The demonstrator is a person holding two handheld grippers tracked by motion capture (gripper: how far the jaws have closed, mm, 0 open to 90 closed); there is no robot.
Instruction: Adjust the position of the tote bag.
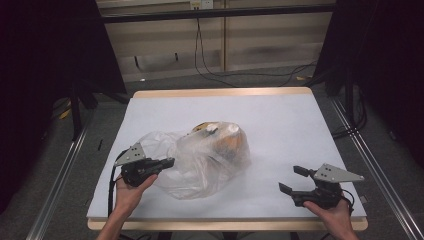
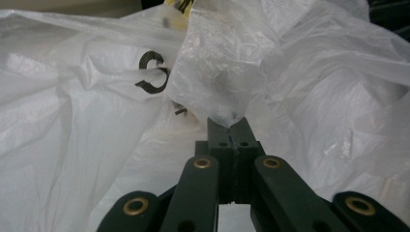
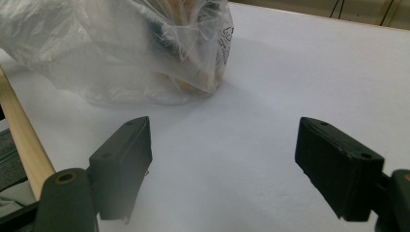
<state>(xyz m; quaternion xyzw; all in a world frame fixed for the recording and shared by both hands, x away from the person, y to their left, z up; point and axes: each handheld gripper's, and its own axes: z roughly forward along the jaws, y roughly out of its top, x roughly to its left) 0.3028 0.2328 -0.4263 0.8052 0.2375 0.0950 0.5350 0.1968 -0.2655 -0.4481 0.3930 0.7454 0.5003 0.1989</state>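
A crumpled clear plastic bag (image 1: pixel 200 157) lies at the middle of the white table (image 1: pixel 280 125), with brown and yellow items inside at its far end (image 1: pixel 222 140). My left gripper (image 1: pixel 170 162) is at the bag's left side, shut on a fold of the plastic. In the left gripper view the jaws meet and pinch a tuft of the bag (image 2: pixel 227 87) at my left gripper's tips (image 2: pixel 231 124). My right gripper (image 1: pixel 292 180) rests near the table's front right, open and with nothing between its fingers, apart from the bag (image 3: pixel 121 48). Its fingertips (image 3: pixel 123 159) frame bare table in the right gripper view.
The table's wooden front edge (image 1: pixel 225 224) runs just below both hands. Dark stands and cables (image 1: pixel 210 65) sit on the floor behind the table. A metal rail (image 1: pixel 372 165) runs along the right side.
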